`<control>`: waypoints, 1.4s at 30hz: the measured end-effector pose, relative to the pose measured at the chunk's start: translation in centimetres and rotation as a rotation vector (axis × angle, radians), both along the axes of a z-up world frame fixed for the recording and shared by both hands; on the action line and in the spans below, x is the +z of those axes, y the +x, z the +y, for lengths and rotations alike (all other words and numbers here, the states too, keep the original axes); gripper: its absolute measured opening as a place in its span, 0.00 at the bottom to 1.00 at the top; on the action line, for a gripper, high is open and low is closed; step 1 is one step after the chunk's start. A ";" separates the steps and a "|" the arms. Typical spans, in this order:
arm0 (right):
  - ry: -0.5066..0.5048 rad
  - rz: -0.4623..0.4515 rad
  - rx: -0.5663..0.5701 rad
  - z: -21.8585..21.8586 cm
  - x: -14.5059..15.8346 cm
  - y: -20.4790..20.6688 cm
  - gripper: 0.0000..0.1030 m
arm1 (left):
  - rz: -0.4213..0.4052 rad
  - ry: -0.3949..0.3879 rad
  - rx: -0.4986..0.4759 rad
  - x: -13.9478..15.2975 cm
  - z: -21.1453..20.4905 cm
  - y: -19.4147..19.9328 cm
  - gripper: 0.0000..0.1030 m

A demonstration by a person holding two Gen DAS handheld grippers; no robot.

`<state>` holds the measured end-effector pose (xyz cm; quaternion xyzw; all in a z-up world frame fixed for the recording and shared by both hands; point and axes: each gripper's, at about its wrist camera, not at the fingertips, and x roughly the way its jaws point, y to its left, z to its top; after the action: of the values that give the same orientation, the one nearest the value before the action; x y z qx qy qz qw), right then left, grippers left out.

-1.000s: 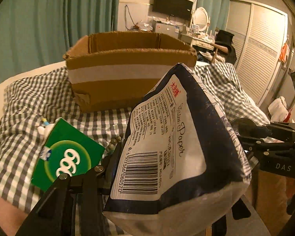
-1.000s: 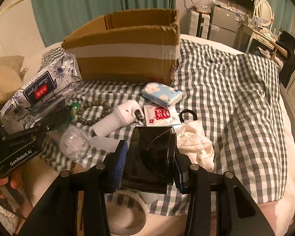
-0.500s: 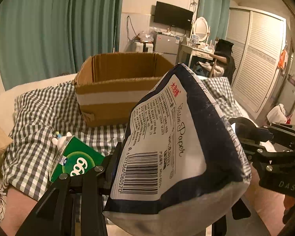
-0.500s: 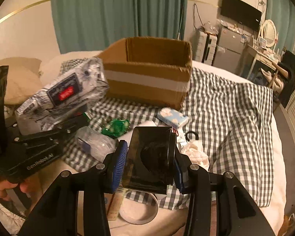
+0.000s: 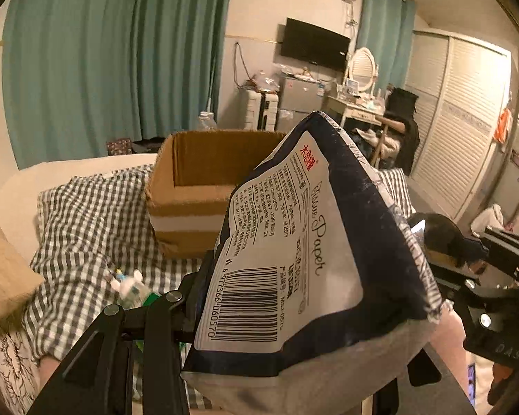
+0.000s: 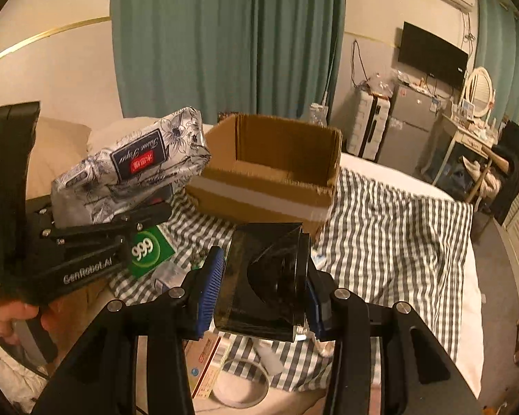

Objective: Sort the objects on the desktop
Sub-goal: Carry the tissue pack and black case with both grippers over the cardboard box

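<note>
A soft tissue-paper pack (image 5: pixel 304 259) with a barcode fills the left wrist view, and my left gripper (image 5: pixel 294 311) is shut on it; the right finger is hidden behind the pack. From the right wrist view the same pack (image 6: pixel 131 169) hangs in the air at the left, held by the left gripper (image 6: pixel 148 207). My right gripper (image 6: pixel 263 290) is shut on a dark glossy box-shaped object (image 6: pixel 266 280) between its blue pads (image 6: pixel 209 290). An open cardboard box (image 6: pixel 270 176) stands on the checked bedspread ahead of both grippers, its inside (image 5: pixel 207 162) visible.
On the checked cloth (image 6: pixel 398 228) below lie a green packet marked 666 (image 6: pixel 148 250), a small white figure (image 5: pixel 128 282), a roll of tape (image 6: pixel 242 384) and a flat printed box (image 6: pixel 204 359). A pillow (image 5: pixel 3 269) lies left. A wardrobe (image 5: pixel 460 138) and dresser stand at the right.
Both grippers have risen with their loads. The cardboard box and the clutter on the bed now sit lower in both views, and the box's inside has come into sight.
</note>
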<state>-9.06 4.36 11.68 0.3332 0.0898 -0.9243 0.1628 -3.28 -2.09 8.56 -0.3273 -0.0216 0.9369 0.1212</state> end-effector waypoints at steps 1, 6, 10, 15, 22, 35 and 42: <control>0.000 0.006 0.005 -0.1 0.4 -0.3 0.41 | 0.005 0.001 0.006 0.4 -0.2 -0.5 0.39; -0.010 0.041 0.020 -0.6 2.3 -2.1 0.41 | 0.028 -0.025 0.027 1.7 -0.7 -2.9 0.39; -0.028 0.053 0.024 -0.9 3.4 -4.4 0.41 | 0.018 -0.014 0.039 1.7 -1.1 -4.8 0.39; -0.058 0.031 0.027 -0.9 3.7 -7.9 0.41 | 0.001 -0.009 0.059 1.1 -1.9 -7.8 0.39; -0.070 -0.010 0.027 -1.2 1.7 -12.4 0.41 | -0.030 -0.023 0.067 -0.9 -2.6 -12.1 0.39; -0.121 -0.102 0.005 -1.4 -2.9 -22.8 0.41 | -0.063 -0.055 0.062 -4.6 -2.4 -22.1 0.39; -0.132 -0.147 -0.022 -1.1 -6.0 -28.5 0.41 | -0.099 0.017 0.116 -6.5 -3.2 -27.7 0.56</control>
<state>-37.56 3.22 5.72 0.3898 0.0127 -0.9030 0.1803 -30.96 -5.28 2.02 -0.3704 -0.0543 0.9248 0.0683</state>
